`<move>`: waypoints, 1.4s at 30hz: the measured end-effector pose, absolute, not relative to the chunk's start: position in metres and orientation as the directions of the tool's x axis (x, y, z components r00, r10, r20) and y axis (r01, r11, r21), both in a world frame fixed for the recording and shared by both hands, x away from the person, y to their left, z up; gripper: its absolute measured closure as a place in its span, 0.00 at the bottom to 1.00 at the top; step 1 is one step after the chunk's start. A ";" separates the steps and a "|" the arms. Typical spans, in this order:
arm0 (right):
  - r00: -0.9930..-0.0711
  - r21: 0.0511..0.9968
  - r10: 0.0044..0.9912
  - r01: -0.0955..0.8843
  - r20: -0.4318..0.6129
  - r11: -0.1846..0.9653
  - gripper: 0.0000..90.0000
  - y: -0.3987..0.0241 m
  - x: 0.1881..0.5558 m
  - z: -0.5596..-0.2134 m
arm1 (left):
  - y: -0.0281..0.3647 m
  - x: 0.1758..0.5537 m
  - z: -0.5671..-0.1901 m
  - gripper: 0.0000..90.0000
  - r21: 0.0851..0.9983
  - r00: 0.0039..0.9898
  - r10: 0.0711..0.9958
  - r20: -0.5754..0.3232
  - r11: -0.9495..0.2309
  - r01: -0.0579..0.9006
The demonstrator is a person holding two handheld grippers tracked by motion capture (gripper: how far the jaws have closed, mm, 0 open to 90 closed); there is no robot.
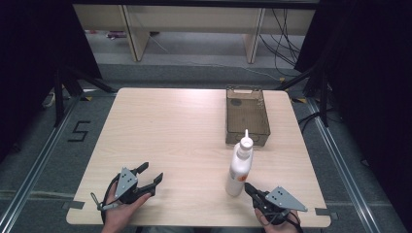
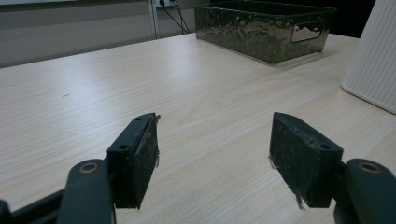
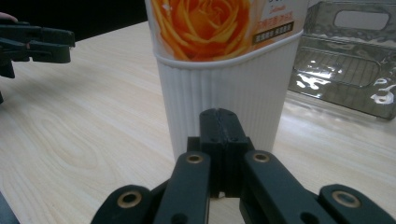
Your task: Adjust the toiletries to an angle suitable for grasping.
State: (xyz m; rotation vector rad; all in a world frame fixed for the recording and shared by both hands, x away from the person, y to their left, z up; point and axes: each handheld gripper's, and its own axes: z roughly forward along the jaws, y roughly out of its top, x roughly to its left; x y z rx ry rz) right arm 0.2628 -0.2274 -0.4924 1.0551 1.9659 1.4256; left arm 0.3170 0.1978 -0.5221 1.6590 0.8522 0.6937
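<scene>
High view: bottle upright on table, just in front of tray; left gripper released near front-left edge, right gripper clenched, tips near bottle base. Left gripper view: jaws wide apart, nothing between. Right gripper view: jaws pressed together, empty, close before bottle.

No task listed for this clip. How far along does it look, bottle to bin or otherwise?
Nothing looks done: the bottle stands upright on the table, outside the bin. In hand: nothing. The right gripper, jaws shut, sits right by the bottle's base; the left gripper rests open. Any grasping or moving remains.
</scene>
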 end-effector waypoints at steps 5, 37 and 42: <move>-0.588 0.939 0.808 0.298 0.039 0.171 1.00 -0.224 0.264 -0.492 | 0.198 0.317 -0.522 0.36 0.972 0.573 0.819 0.019 -0.150 0.182; -0.594 0.933 0.804 0.308 0.037 0.185 1.00 -0.159 0.297 -0.493 | 0.199 0.318 -0.522 0.36 0.972 0.584 0.812 0.012 -0.146 0.182; -0.559 0.939 0.829 0.295 0.020 0.177 0.99 -0.150 0.303 -0.493 | 0.199 0.318 -0.522 0.36 0.973 0.585 0.811 0.010 -0.144 0.183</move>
